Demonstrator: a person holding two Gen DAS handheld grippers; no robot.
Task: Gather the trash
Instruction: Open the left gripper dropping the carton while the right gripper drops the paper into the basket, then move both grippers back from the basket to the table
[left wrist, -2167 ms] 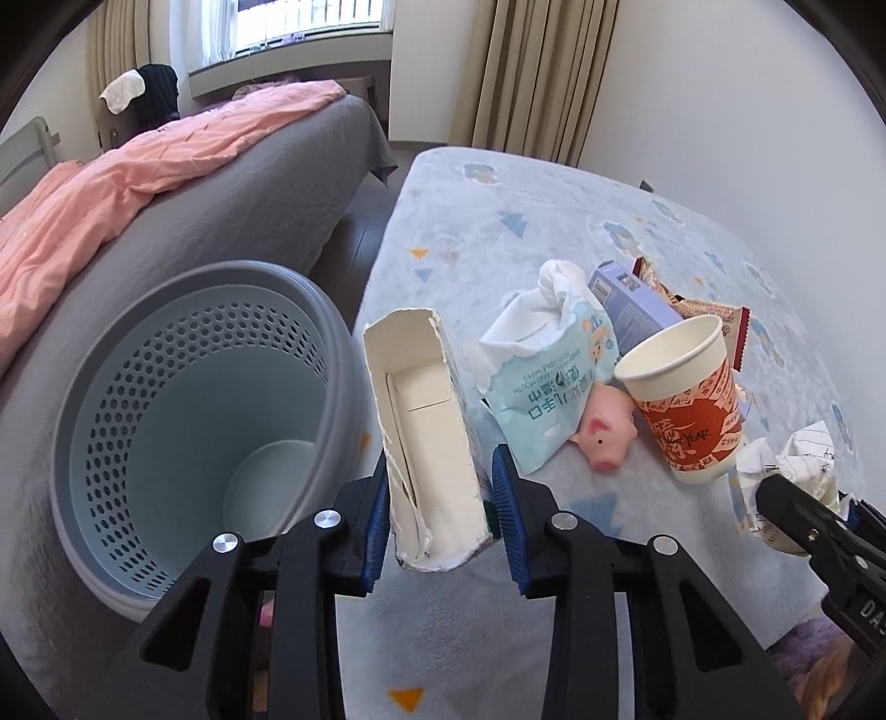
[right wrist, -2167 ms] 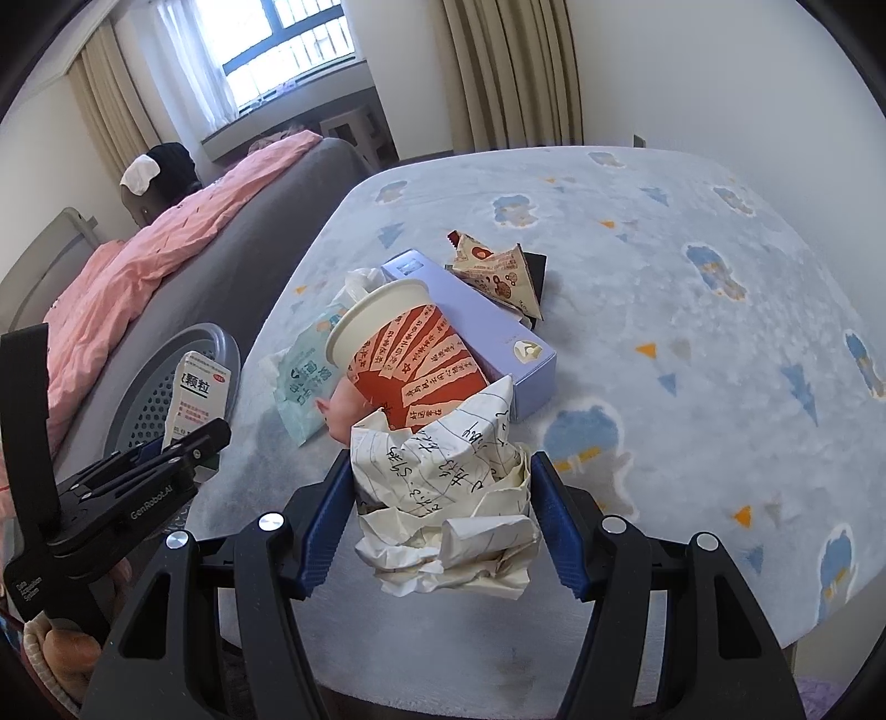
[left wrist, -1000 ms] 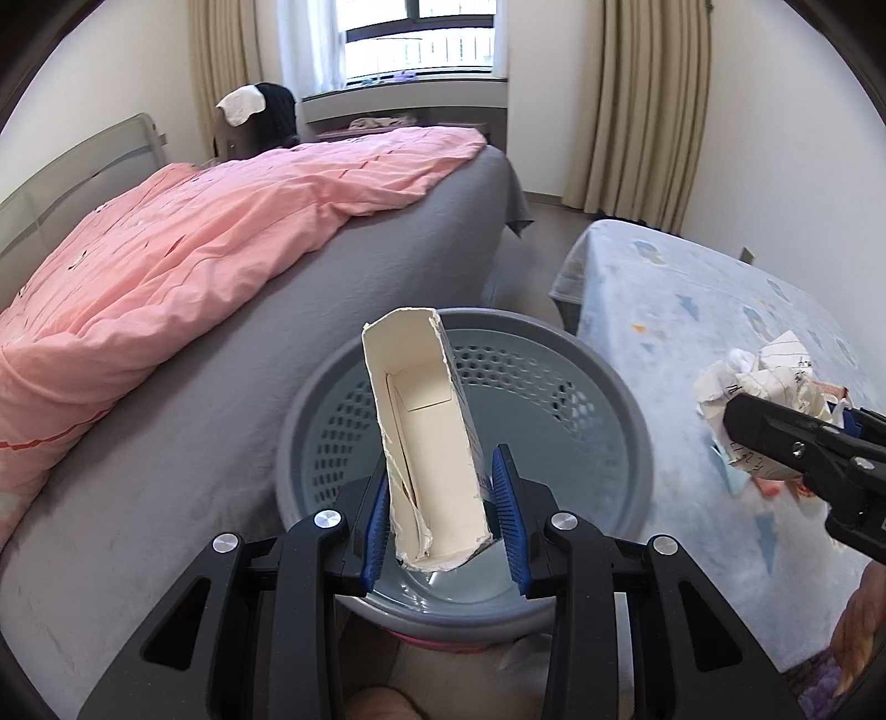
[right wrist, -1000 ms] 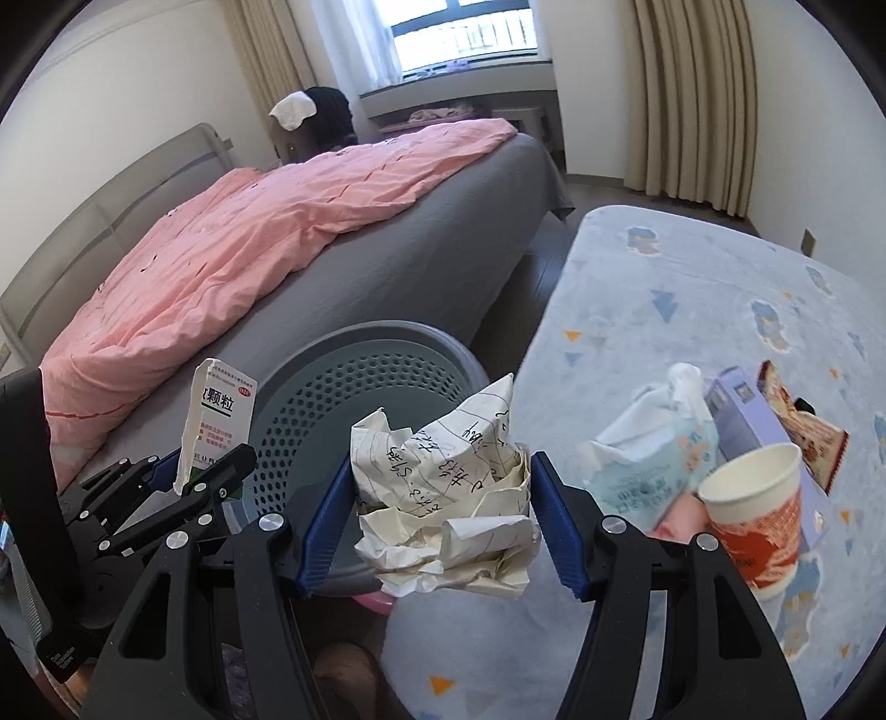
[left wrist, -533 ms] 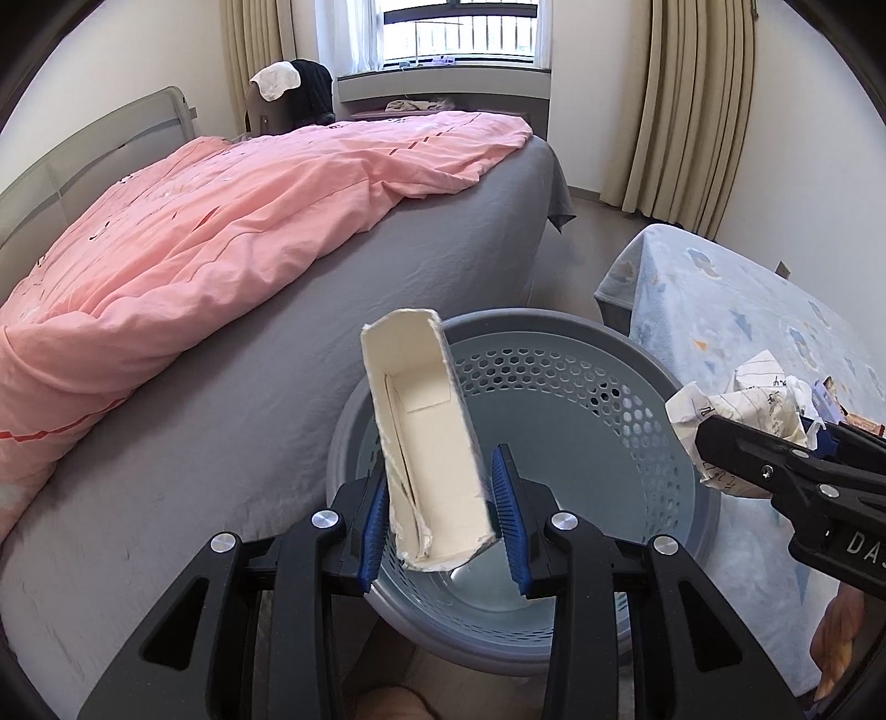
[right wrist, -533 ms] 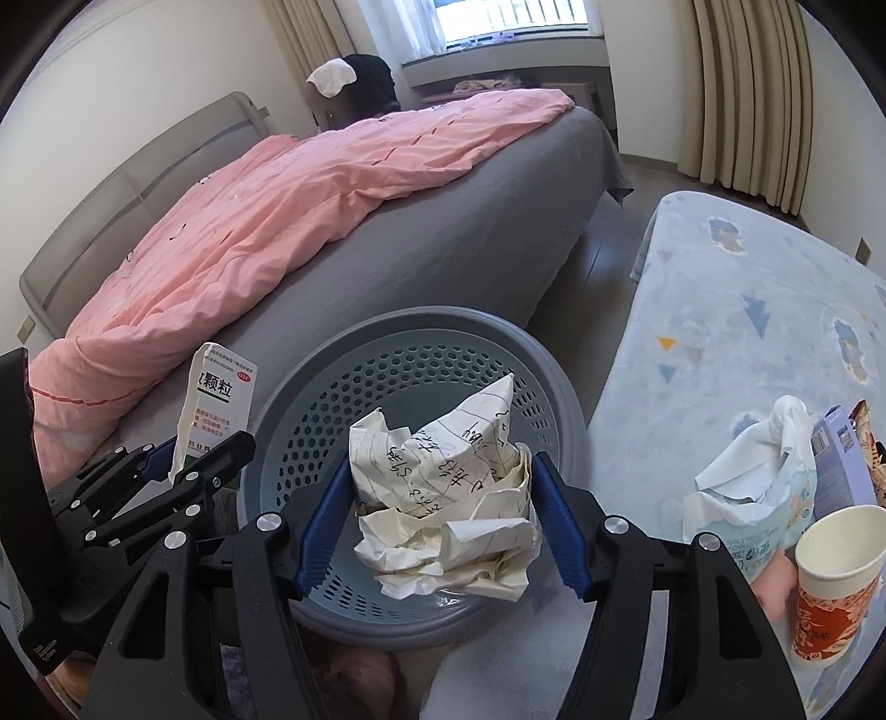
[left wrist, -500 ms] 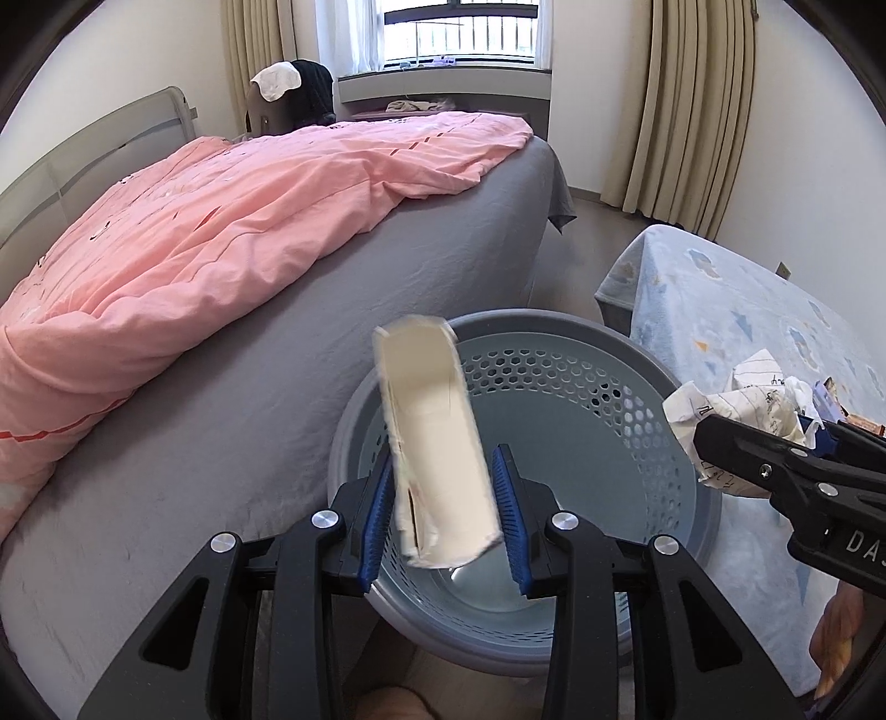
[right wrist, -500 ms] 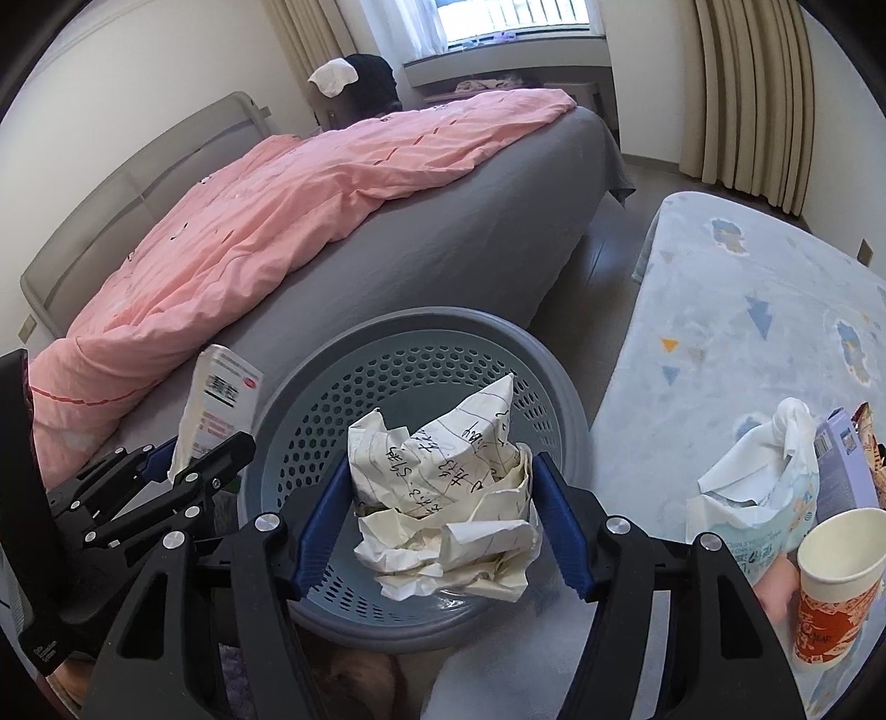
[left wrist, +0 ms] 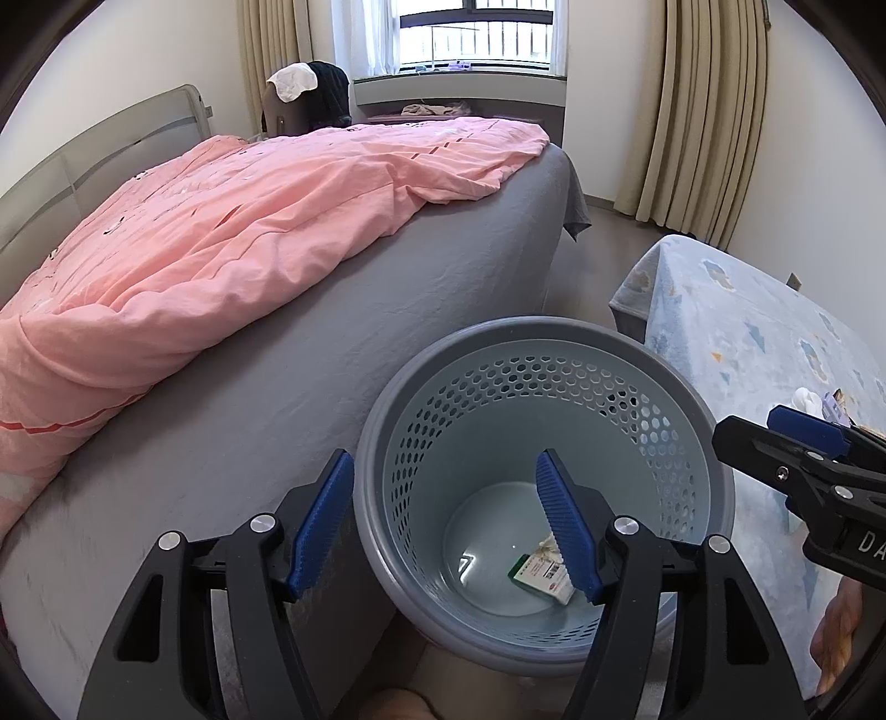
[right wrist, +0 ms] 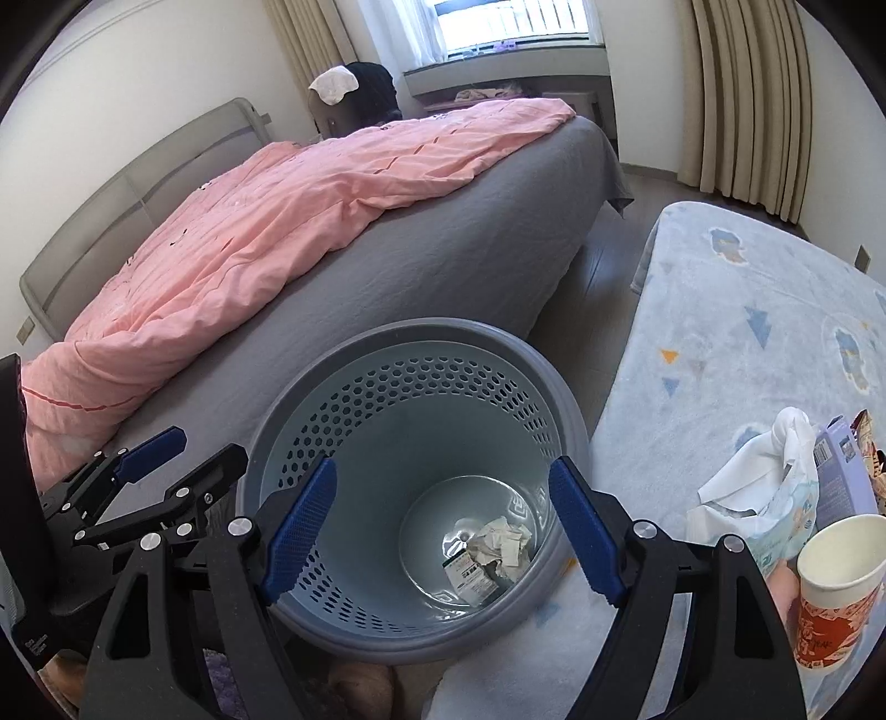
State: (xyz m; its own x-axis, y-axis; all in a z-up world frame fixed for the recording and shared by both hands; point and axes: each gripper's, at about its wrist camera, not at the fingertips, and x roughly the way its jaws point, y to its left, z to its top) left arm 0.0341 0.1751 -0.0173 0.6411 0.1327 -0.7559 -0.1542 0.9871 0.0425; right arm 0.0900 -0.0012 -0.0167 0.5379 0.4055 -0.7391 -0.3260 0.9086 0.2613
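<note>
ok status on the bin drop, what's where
Both jaws opening, nothing between them. Carton and paper wad lying in the bin. Cup and wrapper on the table, nothing blocking.

It was a home bedroom: a bed (left wrist: 343, 343) with a rumpled pink duvet (left wrist: 249, 221) and grey headboard (right wrist: 138, 183), beige curtains (left wrist: 703, 111) beside a window (left wrist: 470, 33), and a patterned cloth (right wrist: 747, 332).
</note>
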